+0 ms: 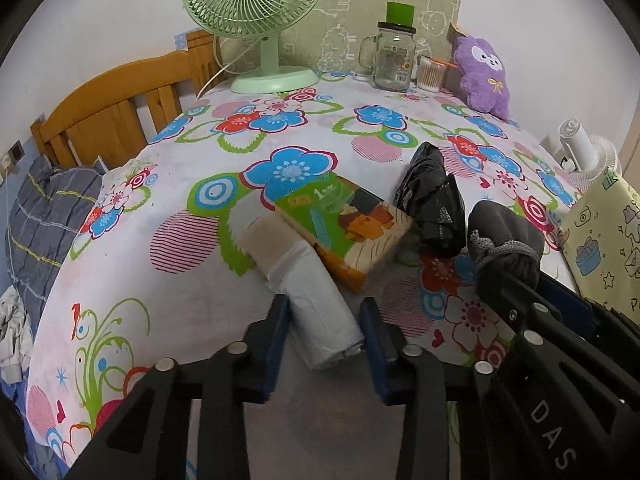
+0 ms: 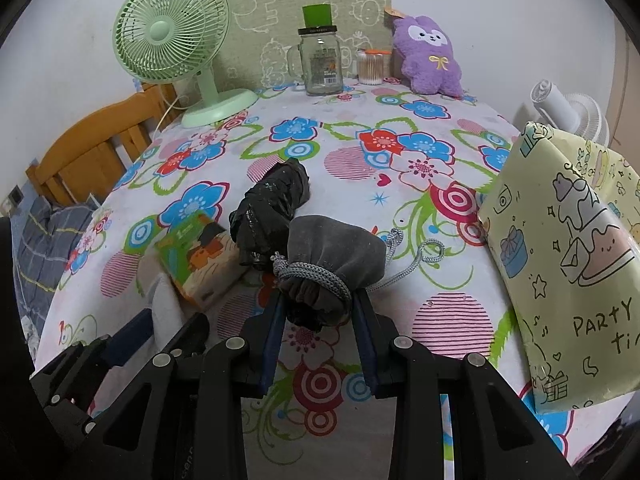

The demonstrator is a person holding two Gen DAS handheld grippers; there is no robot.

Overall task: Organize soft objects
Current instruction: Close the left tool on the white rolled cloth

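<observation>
surface: floral-covered table [image 2: 400,208] | on it: tissue pack [image 1: 344,228]; black bag [image 2: 272,204]; fan [image 2: 176,52]; jar [image 2: 322,64]; purple plush [image 2: 428,56]

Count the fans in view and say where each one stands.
2. The green fan stands at the table's far left corner beside the glass jar. The white fan sits off the right edge behind the yellow gift bag, partly hidden. Others may be out of view.

The table cloth [image 2: 400,208] is going all out in white with blue, red and pink flowers, green swirls and pink striped circles. Sitting on it are a pale white roll [image 1: 316,304], a green and orange packet [image 1: 344,232], a shiny black bundle [image 2: 272,208] and a plain grey pouch [image 2: 332,252] with a lighter grey braided cord. A mint-green fan [image 2: 172,36], a fuzzy purple plush [image 2: 428,56] and a pale yellow doodle-print bag [image 2: 568,264] are adding even more colour.
</observation>
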